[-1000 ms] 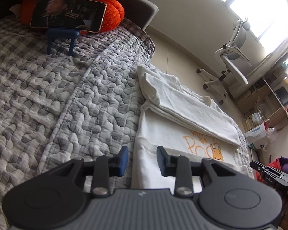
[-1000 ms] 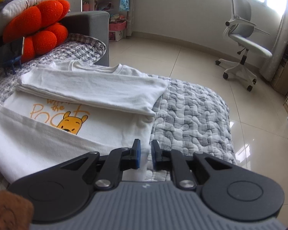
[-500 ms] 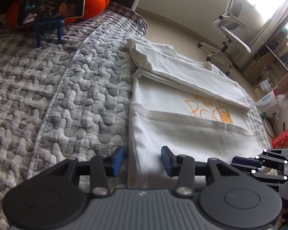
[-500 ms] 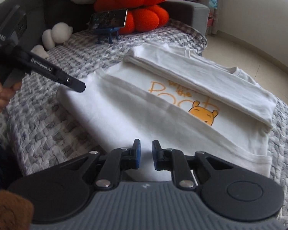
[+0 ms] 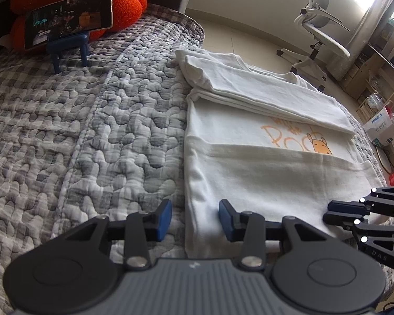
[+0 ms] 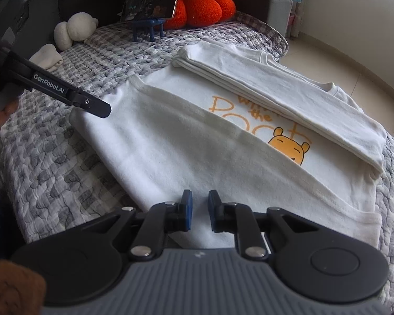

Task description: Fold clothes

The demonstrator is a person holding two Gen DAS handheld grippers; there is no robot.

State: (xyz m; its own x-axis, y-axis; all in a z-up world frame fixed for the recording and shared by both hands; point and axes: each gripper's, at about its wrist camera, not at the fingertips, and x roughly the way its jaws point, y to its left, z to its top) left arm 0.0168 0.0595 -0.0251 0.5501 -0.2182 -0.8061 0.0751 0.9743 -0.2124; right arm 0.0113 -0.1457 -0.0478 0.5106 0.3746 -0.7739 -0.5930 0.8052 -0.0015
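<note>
Clearly, the white cotton T-shirt (image 6: 197, 141) with orange print lay partly folded on the grey quilted bedspread (image 5: 78, 131) — long axis crosswise. Both grippers hovered empty at its near hem: left gripper (image 5: 195, 219) half-open, right gripper (image 6: 199, 210) narrowly parted.

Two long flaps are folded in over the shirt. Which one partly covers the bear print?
The near flap, the one just ahead of the right gripper. Its hem crosses the bear print below the eyes. The far flap lies above the bear's ears, over only the lettering's top.
</note>
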